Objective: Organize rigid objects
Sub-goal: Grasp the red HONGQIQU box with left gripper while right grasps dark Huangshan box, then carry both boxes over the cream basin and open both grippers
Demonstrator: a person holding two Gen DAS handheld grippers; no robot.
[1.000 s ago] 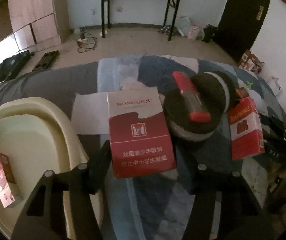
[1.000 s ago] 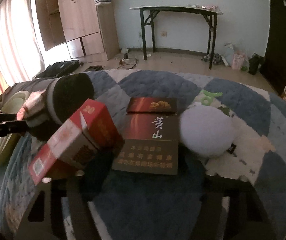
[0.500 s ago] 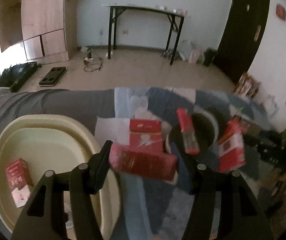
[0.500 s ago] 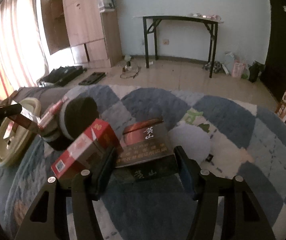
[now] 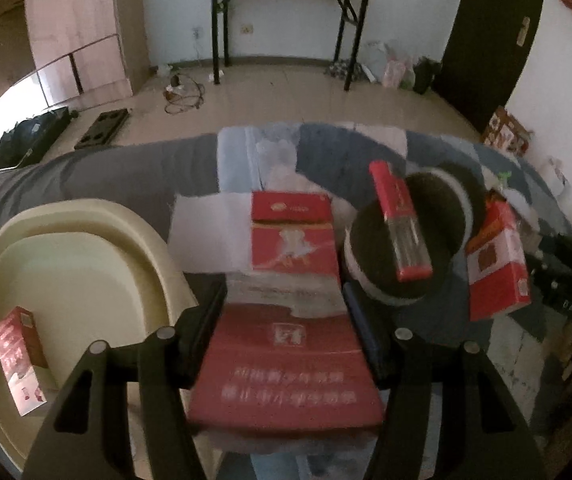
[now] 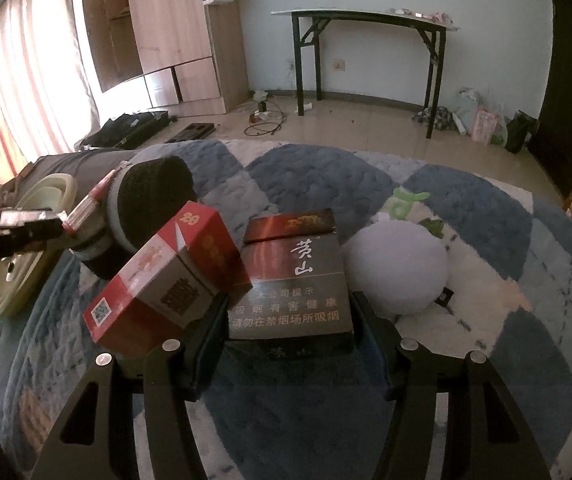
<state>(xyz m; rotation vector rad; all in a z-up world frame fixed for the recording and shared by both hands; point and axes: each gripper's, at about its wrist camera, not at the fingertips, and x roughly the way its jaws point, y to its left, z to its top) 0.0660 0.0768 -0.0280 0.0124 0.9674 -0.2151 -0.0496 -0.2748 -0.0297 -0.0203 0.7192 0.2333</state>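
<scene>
Left wrist view: your left gripper (image 5: 286,320) jaws pinch a red-and-white carton (image 5: 286,368), raised beside the cream basin (image 5: 86,216) holding a small red pack (image 5: 18,360). Right wrist view: your right gripper (image 6: 288,332) jaws clamp a dark carton (image 6: 292,292) over the blue rug (image 6: 326,176), a red box (image 6: 166,280) touching its left side.

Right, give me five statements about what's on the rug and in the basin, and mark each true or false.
1. The left gripper holds a red and white box. True.
2. The cream basin holds no boxes. False: one small red box lies in it.
3. The right gripper is closed on a dark brown box. True.
4. A red lighter lies on the dark round cushion. True.
5. The white plush ball sits left of the dark brown box. False: it sits to its right.
</scene>
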